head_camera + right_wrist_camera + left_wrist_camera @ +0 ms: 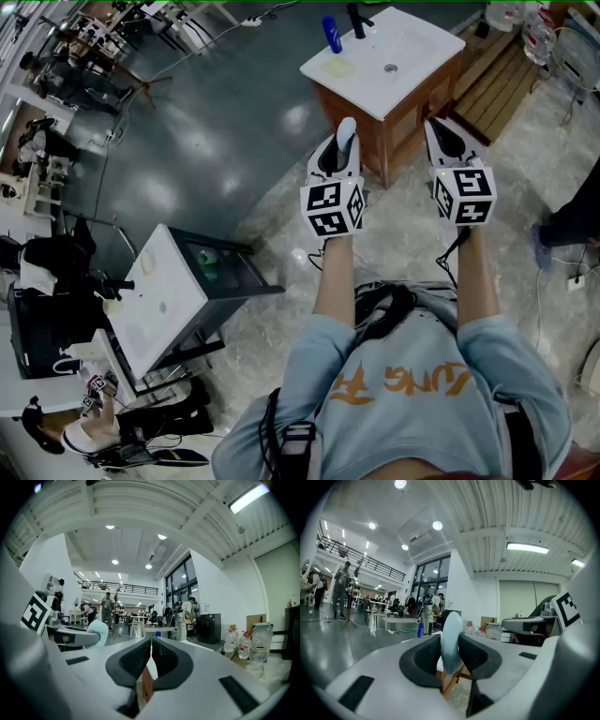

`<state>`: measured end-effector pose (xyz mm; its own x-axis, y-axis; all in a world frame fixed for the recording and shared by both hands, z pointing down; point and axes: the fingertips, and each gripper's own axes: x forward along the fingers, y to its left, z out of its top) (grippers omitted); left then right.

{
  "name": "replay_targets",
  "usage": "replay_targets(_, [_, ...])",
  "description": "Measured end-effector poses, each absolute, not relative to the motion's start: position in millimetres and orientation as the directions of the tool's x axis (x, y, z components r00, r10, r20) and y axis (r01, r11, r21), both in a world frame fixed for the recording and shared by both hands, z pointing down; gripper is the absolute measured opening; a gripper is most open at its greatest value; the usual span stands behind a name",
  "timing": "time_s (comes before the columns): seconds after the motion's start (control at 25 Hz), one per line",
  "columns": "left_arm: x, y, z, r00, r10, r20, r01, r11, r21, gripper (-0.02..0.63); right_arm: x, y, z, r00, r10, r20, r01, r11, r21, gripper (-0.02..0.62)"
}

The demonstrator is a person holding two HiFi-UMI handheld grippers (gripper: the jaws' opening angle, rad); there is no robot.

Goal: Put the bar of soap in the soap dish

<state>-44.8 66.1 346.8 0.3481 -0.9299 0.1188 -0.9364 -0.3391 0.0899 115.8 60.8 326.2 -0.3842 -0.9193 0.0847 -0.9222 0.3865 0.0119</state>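
A pale blue oval bar of soap (346, 139) stands on edge between the pads of my left gripper (343, 152), which is shut on it. In the left gripper view the soap (451, 641) fills the gap of the left gripper (451, 662). My right gripper (442, 133) is held level beside it, shut, with nothing between its jaws; the right gripper view shows the right gripper (151, 660) closed. Ahead stands a wooden washstand with a white basin top (412, 56). A pale yellow soap dish (339, 67) lies near its left corner, apart from both grippers.
A blue bottle (332, 34) and a black tap (356, 20) stand on the basin top. A second white-topped stand (159, 295) is at the lower left. A wooden pallet (495, 86) and water bottles (537, 33) lie right of the washstand. A person's dark leg (574, 217) shows at the right edge.
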Motion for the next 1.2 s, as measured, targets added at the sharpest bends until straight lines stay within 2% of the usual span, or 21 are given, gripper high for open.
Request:
replay_targets(0.8, [-29.1, 46.8, 322.9, 0.334, -0.94, 0.063, -0.94, -0.328, 0.091, 0.129, 135.0, 35.6, 313.0, -0.43, -0.901, 0.059, -0.902, 0.431, 0.002, 0.032])
replay_targets(1.2, [-3.0, 27.5, 315.6, 0.398, -0.917, 0.035, -0.912, -0.391, 0.128, 0.127, 160.2, 15.8, 306.0, -0.411, -0.911, 0.029, -0.912, 0.411, -0.014, 0.032])
